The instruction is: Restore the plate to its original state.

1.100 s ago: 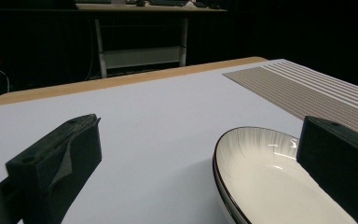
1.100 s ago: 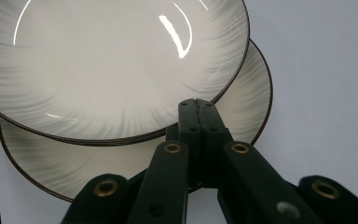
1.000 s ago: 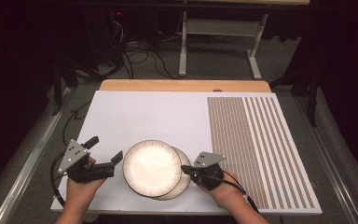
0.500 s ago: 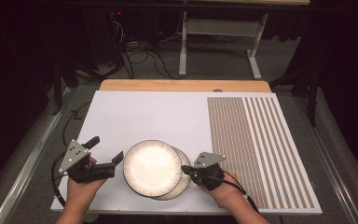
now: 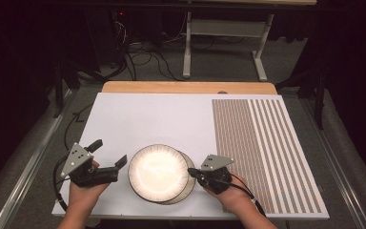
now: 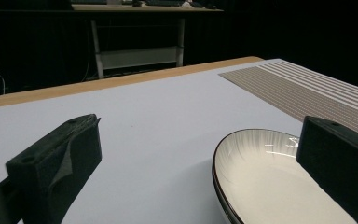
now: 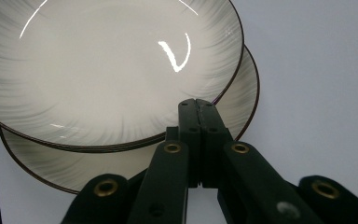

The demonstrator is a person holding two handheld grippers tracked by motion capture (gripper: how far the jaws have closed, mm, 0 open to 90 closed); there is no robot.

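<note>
**Two stacked plates between the grippers, neither plate held**

Left gripper: lies low on the white table sheet, just left of the plates. Jaws spread wide, nothing between them. In the left gripper view the rim of the top plate sits near the right-hand jaw, apart from it by a sliver of table.

Centre: top plate rests on the lower plate, shifted off-centre so the lower one peeks out at the right and near side. Both lie near the front edge of the sheet.

Right gripper: jaws pressed together, empty, tips pointing at the stack. In the right gripper view the closed tips reach over the exposed band of the lower plate, up to the top plate's dark rim.

Far right: striped mat, well apart from the plates.

Handling, as judged: glazed ceramic, shiny, so likely slippery, stiff, fairly heavy and breakable. The raised rim is the only place to pinch; the top plate's overhang on the left offers the easiest bite.
</note>
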